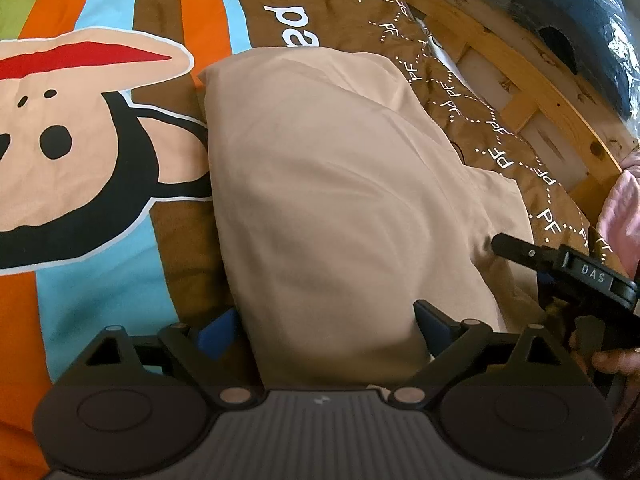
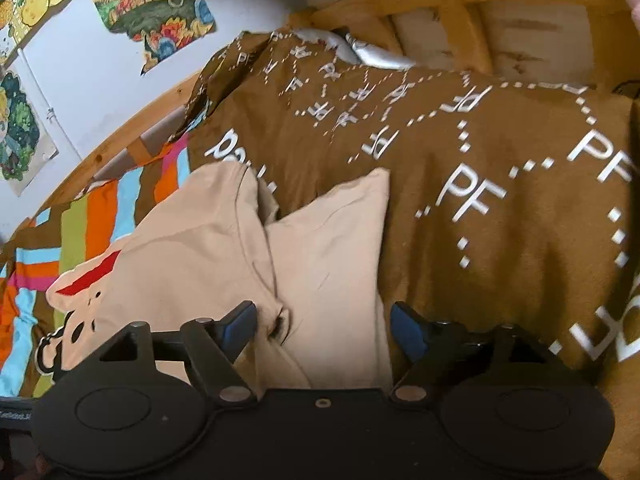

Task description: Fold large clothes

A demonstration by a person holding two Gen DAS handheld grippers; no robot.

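- Beige garment (image 1: 340,184), nearest both cameras, lies partly folded on the bed, on top of the brown and striped bedspread (image 1: 120,288), with a cartoon face printed beside it
- Wooden bed frame (image 1: 532,92) runs along the far side, and a wall with posters (image 2: 152,12) stands behind it, so room for moving is open mainly over the striped side of the bed
- Soft, light cloth by the look of it: it should drape and crease easily, and it will sag unless held at two points; my judgement is to take it at a corner or along the near hem
- Left claw (image 1: 324,326) stands apart, its blue pads either side of the near fold, not clamped
- Right claw (image 2: 322,326) is also apart, straddling the overlapping layers at the near edge; whether the pads touch cloth I cannot tell
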